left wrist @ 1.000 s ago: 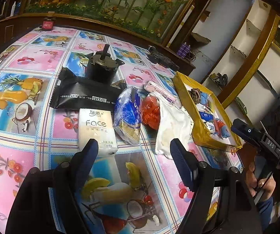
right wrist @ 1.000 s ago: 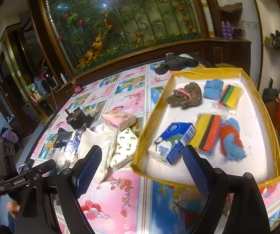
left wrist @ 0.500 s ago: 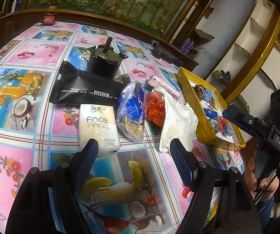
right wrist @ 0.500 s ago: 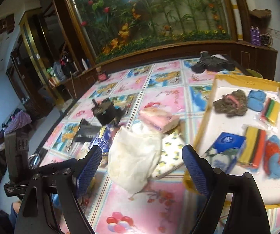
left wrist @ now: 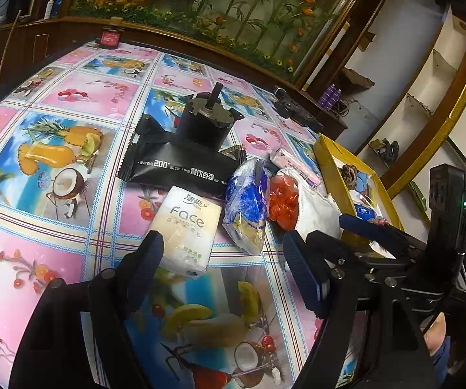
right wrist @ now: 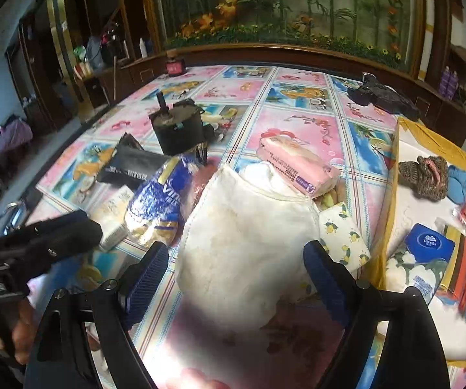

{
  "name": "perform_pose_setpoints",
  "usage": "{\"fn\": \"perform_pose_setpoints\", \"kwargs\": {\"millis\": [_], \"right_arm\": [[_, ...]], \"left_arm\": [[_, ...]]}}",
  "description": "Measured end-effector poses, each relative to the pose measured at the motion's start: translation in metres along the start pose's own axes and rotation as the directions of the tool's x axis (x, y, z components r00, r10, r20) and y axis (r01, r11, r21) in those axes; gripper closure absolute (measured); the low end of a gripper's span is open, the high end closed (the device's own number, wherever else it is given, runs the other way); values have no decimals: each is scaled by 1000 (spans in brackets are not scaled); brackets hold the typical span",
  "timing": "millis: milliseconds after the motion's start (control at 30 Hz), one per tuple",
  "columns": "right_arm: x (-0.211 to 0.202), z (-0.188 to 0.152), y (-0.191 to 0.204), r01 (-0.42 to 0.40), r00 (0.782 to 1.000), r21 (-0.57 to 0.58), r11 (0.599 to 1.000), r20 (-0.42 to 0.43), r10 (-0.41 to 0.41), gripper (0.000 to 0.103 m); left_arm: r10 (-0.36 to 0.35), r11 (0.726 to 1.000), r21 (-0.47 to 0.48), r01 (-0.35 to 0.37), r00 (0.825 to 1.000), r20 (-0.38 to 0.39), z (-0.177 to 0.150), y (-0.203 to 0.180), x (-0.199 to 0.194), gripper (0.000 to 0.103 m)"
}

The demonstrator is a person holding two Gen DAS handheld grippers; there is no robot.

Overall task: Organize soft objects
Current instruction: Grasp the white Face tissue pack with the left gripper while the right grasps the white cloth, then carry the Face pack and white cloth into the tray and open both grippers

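On table (right wrist: 298,97) middle, one heap of soft goods: one white cloth pouch (right wrist: 249,236), one pink tissue pack (right wrist: 298,162), one lemon-print pack (right wrist: 343,240), one blue bag (right wrist: 158,207), one white Face pack (left wrist: 187,227), one black wipes pack (left wrist: 174,162), one red bag (left wrist: 283,201). At right edge, one yellow-rimmed tray (right wrist: 392,194) holding sorted items, count unclear. Right gripper (right wrist: 236,278) over white pouch, jaws just narrowing, pads not touching. Left gripper (left wrist: 223,269) apart, empty, one fingertip (left wrist: 148,259) beside Face pack.

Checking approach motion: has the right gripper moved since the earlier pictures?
Yes. The right gripper swung left, from the yellow tray to the white cloth bag, jaws closing slightly, nothing gripped.
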State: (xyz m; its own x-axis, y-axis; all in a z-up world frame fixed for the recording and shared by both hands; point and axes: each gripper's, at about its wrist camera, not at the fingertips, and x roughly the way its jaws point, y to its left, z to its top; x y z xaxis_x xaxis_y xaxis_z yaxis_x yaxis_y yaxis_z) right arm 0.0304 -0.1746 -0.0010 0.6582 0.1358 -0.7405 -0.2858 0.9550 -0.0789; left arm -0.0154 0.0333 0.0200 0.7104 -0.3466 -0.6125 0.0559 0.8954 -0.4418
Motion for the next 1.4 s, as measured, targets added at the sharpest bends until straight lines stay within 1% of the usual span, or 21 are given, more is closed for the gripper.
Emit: {"fn": "perform_pose_setpoints", "kwargs": {"millis": [33,67,100,167,233,333,433,533,600,667,833,933,1000,1067,1100,1133,1167,1200,1233,1267,1400], "right_arm": [[6,-1,6,22,1000,-28,999,-20,-23,60],[9,-1,11,62,998,-53,997,-21,-63,79],[10,-2,12,69,997,-57,996,-21,-70,91],[7,-4,9,11,1000,-18,1000,-16,-11,92],[-3,-8,-1,-60,998,38,997,7,60,92],[-22,-13,-13,-171,984,90,981,74,164,92],[-32,-22,-19,-198,976,106,974,113,186,92],[-33,-32,-24,-205,975,123,971,114,192,92],[-35,-37,-29,-243,967,141,960,115,228,92],[-37,-43,-33,-291,954,158,944,121,274,92],[-36,-53,-40,-307,950,150,940,103,294,92],[-33,-52,-40,-316,947,159,935,110,302,92],[-32,-52,-42,-325,944,167,931,114,309,92],[-31,-52,-43,-330,943,177,927,118,313,92],[-30,-53,-43,-332,942,182,925,119,315,92],[-29,-53,-44,-335,941,187,924,119,317,92],[-29,-54,-44,-334,941,190,923,119,316,92],[-28,-55,-44,-334,941,192,923,119,316,92],[-28,-55,-45,-335,941,196,922,120,316,92],[-29,-56,-45,-336,941,200,921,124,316,92],[-29,-57,-46,-338,940,207,918,129,316,92]], "left_arm": [[-3,1000,-3,3,1000,-2,0,1,0,27],[-7,1000,-8,6,1000,-6,0,2,1,27],[-7,1000,-13,7,1000,-9,0,3,1,27],[-8,1000,-21,8,1000,-7,1,5,1,27],[-10,999,-30,10,1000,-3,2,7,0,27],[-14,999,-34,14,1000,-7,1,7,1,27],[-15,999,-30,15,1000,-1,1,6,-1,27],[-5,1000,-12,5,1000,-9,-1,4,-3,27],[18,1000,13,-18,999,-34,-3,3,-2,27],[23,999,25,-22,999,-49,-5,3,-2,27],[95,995,33,-93,993,-64,-3,7,4,27],[163,984,92,-154,981,-103,2,4,16,27],[205,973,132,-189,971,-119,5,0,25,27],[232,962,180,-206,963,-135,7,-4,36,27],[245,954,210,-216,961,-126,7,-8,40,27],[268,942,241,-234,956,-120,6,-11,44,27],[302,923,281,-262,947,-107,4,-16,49,27],[320,912,301,-279,943,-95,2,-19,52,28],[327,908,305,-287,941,-89,2,-20,52,47],[313,915,291,-279,946,-79,3,-18,49,58],[258,943,236,-235,963,-71,6,-9,40,59]]}}
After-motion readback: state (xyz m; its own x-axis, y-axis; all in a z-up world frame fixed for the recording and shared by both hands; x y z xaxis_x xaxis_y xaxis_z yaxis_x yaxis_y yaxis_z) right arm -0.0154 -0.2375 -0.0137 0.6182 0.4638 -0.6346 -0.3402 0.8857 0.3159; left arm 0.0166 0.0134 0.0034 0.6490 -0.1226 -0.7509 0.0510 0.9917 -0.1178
